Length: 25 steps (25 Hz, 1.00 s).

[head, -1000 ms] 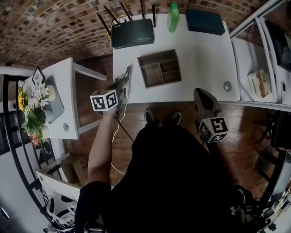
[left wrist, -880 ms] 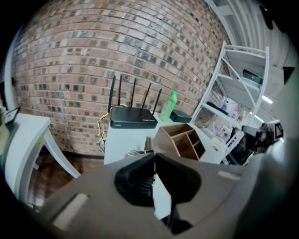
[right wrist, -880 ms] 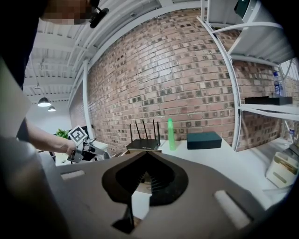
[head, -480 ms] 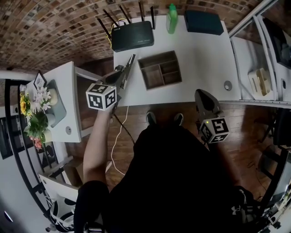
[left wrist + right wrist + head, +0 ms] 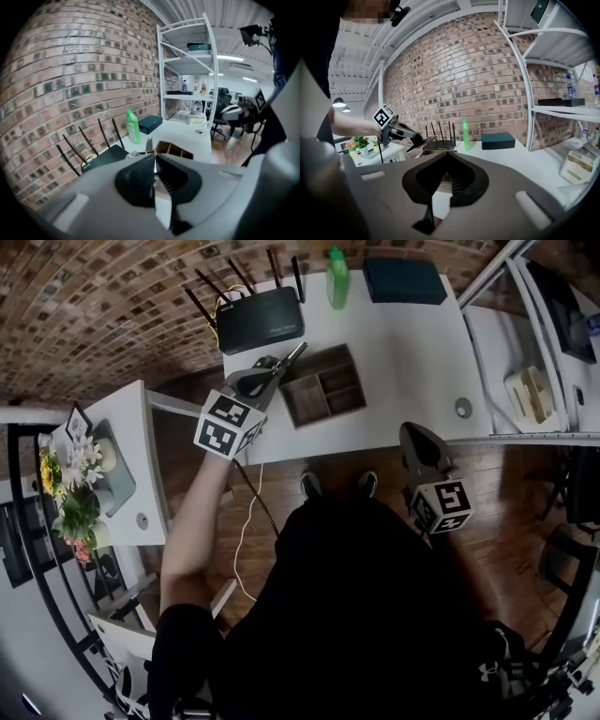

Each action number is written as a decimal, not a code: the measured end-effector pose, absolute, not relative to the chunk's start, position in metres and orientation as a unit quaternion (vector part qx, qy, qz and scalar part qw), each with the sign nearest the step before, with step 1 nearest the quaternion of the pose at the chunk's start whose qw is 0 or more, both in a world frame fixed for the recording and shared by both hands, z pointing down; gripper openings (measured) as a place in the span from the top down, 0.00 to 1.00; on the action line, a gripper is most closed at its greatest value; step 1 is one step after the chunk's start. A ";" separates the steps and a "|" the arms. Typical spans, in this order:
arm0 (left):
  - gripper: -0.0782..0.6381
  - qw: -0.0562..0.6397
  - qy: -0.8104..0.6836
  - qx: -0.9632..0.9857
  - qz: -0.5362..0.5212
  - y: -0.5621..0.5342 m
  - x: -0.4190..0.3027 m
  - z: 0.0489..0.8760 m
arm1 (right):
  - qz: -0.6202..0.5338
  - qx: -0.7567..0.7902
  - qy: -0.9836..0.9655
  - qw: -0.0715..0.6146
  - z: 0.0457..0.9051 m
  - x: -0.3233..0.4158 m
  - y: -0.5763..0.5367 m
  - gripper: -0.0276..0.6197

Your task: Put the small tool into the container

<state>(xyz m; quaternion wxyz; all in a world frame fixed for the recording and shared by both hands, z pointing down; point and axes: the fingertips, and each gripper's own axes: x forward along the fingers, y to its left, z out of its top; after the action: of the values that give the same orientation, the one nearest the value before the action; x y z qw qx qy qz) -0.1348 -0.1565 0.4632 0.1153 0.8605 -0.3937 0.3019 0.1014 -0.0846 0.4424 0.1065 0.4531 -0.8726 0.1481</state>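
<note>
A thin grey metal tool sticks out of my left gripper, whose jaws are shut on it. Its tip hangs at the near-left corner of the wooden compartment box on the white table. In the left gripper view the tool points at the box just beyond it. My right gripper is held off the table's near edge, shut and with nothing in it. The right gripper view shows its closed jaws and, at the left, the left gripper with the tool.
Along the table's far edge stand a black router with antennas, a green bottle and a dark flat box. A small round disc lies near the right edge. A side table with flowers is left, white shelving right.
My left gripper has risen, moved away and to the right over the table, and rolled; the tool's tip now reaches the box's corner. The right gripper has stayed put.
</note>
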 end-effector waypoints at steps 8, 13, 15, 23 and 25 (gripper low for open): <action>0.88 0.023 -0.325 0.870 0.370 -0.181 -0.093 0.476 | 0.147 0.467 -0.865 0.106 0.439 0.109 -0.081 0.94; 0.88 -0.007 -0.288 0.869 0.403 -0.185 -0.070 0.493 | 0.153 0.478 -0.858 0.106 0.442 0.120 -0.078 0.94; 0.88 -0.016 -0.277 0.866 0.415 -0.186 -0.064 0.502 | 0.156 0.482 -0.855 0.106 0.445 0.124 -0.077 0.94; 0.88 -0.035 -0.256 0.858 0.444 -0.186 -0.058 0.522 | 0.162 0.489 -0.850 0.106 0.449 0.133 -0.078 0.94; 0.88 -0.036 -0.254 0.858 0.445 -0.185 -0.058 0.525 | 0.163 0.487 -0.851 0.107 0.450 0.132 -0.079 0.94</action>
<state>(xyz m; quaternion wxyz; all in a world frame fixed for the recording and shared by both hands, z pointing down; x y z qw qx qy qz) -0.0582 -0.1854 0.5247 -0.0360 0.8578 -0.2541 0.4454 0.1318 -0.0792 0.4499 0.1069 0.4873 -0.8512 0.1632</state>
